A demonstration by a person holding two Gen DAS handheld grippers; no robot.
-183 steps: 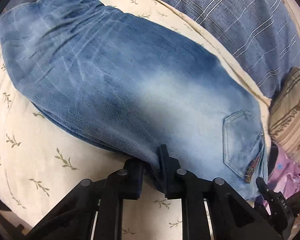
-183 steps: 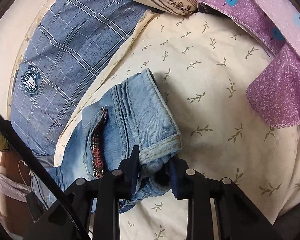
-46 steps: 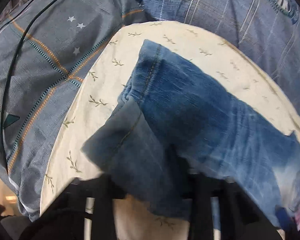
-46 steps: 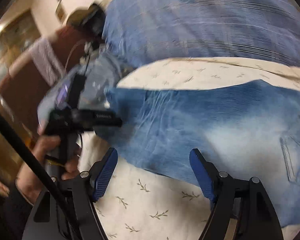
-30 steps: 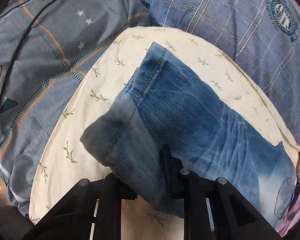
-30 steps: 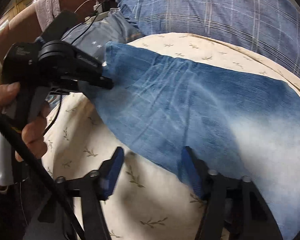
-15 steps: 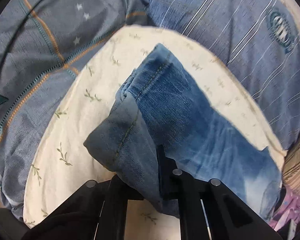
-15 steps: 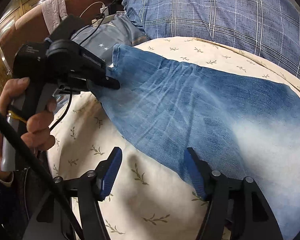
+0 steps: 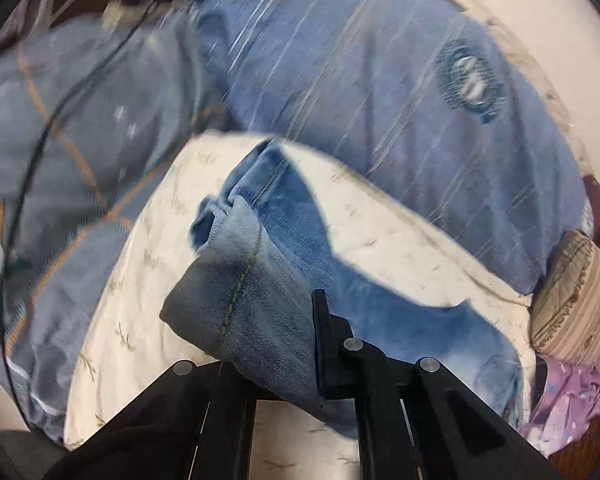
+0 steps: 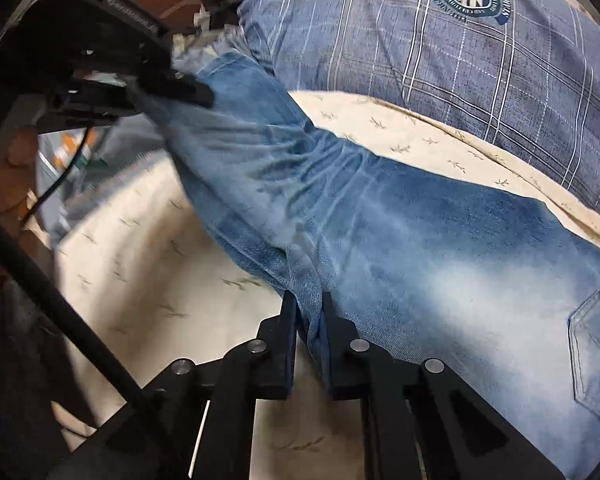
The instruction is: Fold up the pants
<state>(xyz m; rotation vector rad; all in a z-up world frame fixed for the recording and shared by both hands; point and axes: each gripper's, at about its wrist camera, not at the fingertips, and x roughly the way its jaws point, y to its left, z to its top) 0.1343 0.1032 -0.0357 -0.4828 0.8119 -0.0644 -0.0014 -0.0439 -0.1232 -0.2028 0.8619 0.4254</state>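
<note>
**Both grippers clamped on the jeans**

The jeans (image 10: 400,216) are lying stretched across the cream leaf-print sheet (image 10: 148,280), with the hem end lifting off the bed while the back pocket end is staying flat on it. Your right gripper (image 10: 308,312) is pinching the near edge of the leg, fingers squeezed tight on a fold of denim. Your left gripper (image 9: 284,320) is clenching the hem end, and from its own camera the cuff is bunching up and draping over one finger, so only the other one is showing. That view is pretty blurry, btw. Behind the jeans a blue plaid pillow (image 10: 480,60) with a round badge is sitting. A striped cushion (image 9: 576,300) and some purple fabric (image 9: 568,404) are off to the right.
</note>
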